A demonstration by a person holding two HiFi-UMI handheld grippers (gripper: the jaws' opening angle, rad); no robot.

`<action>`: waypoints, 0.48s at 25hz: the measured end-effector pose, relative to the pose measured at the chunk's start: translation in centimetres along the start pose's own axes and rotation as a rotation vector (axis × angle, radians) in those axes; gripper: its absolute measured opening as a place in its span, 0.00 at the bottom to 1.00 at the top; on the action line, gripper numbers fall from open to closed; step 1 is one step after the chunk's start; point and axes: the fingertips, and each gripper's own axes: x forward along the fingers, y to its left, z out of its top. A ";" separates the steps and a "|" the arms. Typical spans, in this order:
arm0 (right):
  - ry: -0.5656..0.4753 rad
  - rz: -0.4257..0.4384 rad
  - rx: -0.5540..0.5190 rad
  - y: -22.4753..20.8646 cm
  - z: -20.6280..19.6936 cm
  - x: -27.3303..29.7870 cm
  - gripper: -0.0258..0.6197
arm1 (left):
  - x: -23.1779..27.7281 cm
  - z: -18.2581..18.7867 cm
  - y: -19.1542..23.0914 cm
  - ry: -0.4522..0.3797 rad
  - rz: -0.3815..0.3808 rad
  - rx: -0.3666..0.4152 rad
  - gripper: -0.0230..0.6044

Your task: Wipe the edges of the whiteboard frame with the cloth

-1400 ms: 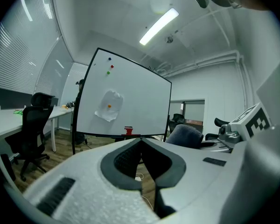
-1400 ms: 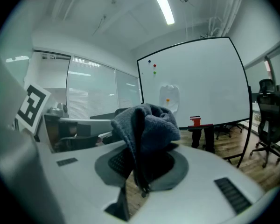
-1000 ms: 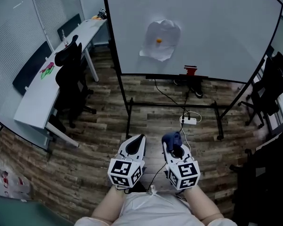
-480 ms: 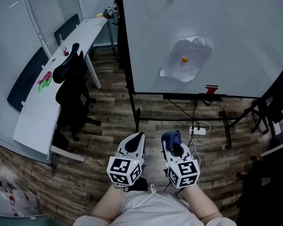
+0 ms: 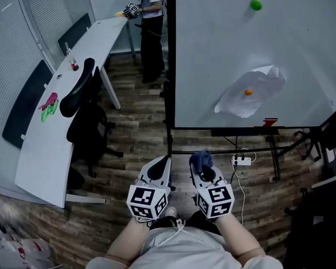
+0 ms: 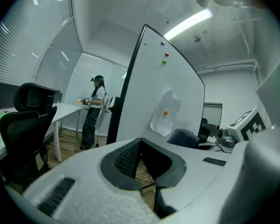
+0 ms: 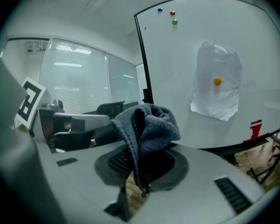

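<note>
The whiteboard (image 5: 213,49) stands ahead on a black stand, its black frame's left edge (image 5: 170,66) running straight up from my grippers. A dark blue cloth (image 5: 201,160) bunches out of my right gripper (image 5: 201,170), which is shut on it. In the right gripper view the cloth (image 7: 147,125) fills the jaws, with the whiteboard (image 7: 186,69) behind. My left gripper (image 5: 162,164) is shut with nothing in it; in the left gripper view its jaws (image 6: 140,146) point at the whiteboard frame (image 6: 126,85). Both grippers are held low, well short of the board.
A long white desk (image 5: 56,122) and a black office chair (image 5: 87,116) stand at the left. A person (image 5: 151,15) stands beyond the board's left edge. A paper sheet (image 5: 252,91) hangs on the board under an orange magnet. A power strip (image 5: 242,161) lies on the wooden floor.
The whiteboard has slid to the right in the head view, so its left frame edge now lines up with my grippers. Both grippers keep their pose and hold.
</note>
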 end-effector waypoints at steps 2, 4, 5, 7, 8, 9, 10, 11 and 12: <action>0.035 0.007 -0.004 -0.4 -0.5 2.1 0.15 | 0.7 -0.7 1.3 0.015 0.014 -0.016 0.07; 0.062 0.015 -0.010 -0.9 -0.9 4.1 0.15 | 1.5 -1.5 2.5 0.026 0.026 -0.028 0.07; 0.073 0.020 -0.014 -1.2 -1.0 5.2 0.15 | 1.9 -1.8 3.2 0.029 0.033 -0.033 0.07; 0.094 0.037 -0.021 -1.7 -1.2 7.5 0.15 | 2.9 -2.3 4.5 0.033 0.054 -0.042 0.07; 0.107 0.048 -0.025 -1.9 -1.4 8.6 0.15 | 3.3 -2.6 5.2 0.037 0.069 -0.046 0.07; 0.125 0.062 -0.029 -2.0 -1.7 9.6 0.15 | 3.6 -2.9 5.9 0.041 0.087 -0.050 0.07; 0.145 0.076 -0.035 -2.2 -2.0 10.6 0.15 | 4.0 -3.1 6.5 0.046 0.107 -0.057 0.07; 0.167 0.091 -0.044 -2.4 -2.4 11.6 0.15 | 4.3 -3.4 6.9 0.051 0.125 -0.067 0.07; 0.189 0.106 -0.054 -2.6 -2.7 12.5 0.15 | 4.7 -3.7 7.3 0.055 0.140 -0.080 0.07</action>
